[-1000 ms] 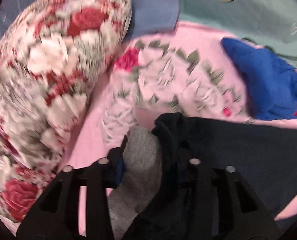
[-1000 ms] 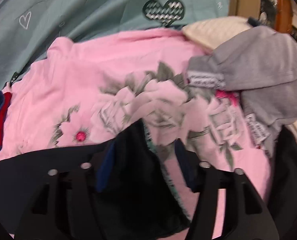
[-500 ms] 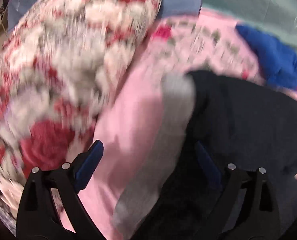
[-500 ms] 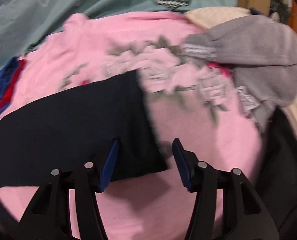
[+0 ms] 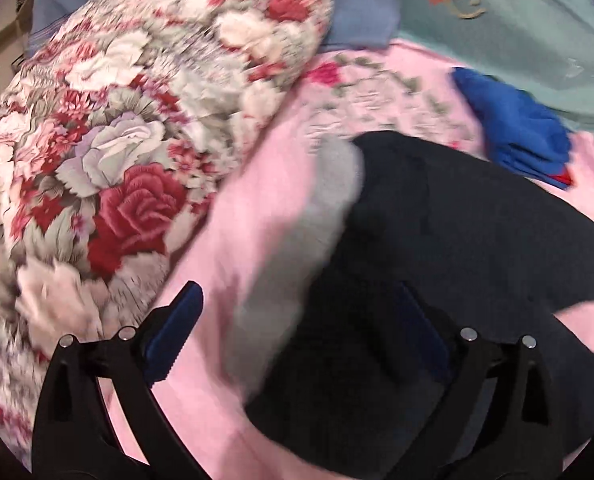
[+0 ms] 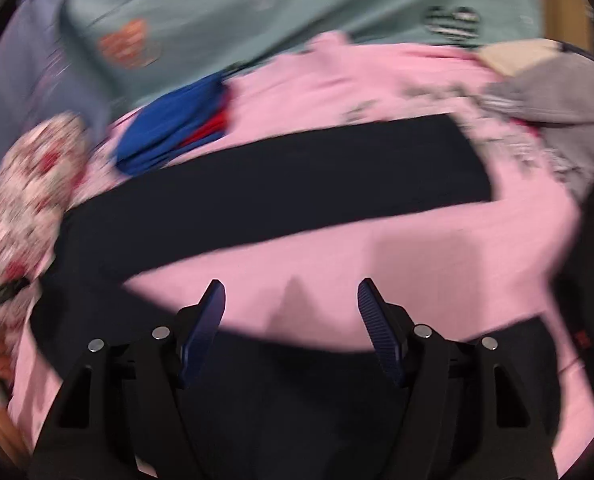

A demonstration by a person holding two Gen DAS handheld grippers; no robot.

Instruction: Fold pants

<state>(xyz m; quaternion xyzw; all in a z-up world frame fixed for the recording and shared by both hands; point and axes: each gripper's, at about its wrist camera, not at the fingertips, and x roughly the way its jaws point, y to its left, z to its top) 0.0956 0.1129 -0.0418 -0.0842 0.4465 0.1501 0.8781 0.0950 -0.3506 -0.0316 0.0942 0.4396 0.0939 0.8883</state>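
Note:
The dark pants (image 5: 457, 240) lie flat on a pink floral blanket (image 5: 265, 208), with a grey inner waistband (image 5: 305, 240) turned out at their left end. My left gripper (image 5: 297, 332) hangs open just above that end, its blue pads (image 5: 177, 328) holding nothing. In the right wrist view one pants leg (image 6: 297, 188) stretches as a long dark strip across the pink blanket (image 6: 417, 264), and more dark cloth (image 6: 337, 400) lies under the gripper. My right gripper (image 6: 291, 300) is open and empty above the blanket, apart from the leg.
A bulky rose-patterned quilt (image 5: 117, 140) rises to the left. A blue and red garment (image 6: 169, 136) lies beyond the pants. Grey clothing (image 6: 557, 92) is heaped at the far right. A teal sheet (image 6: 257, 8) covers the back.
Both grippers were shut on the pants a second ago. They have opened, let the cloth drop flat, and drawn back; the right view now takes in the whole leg.

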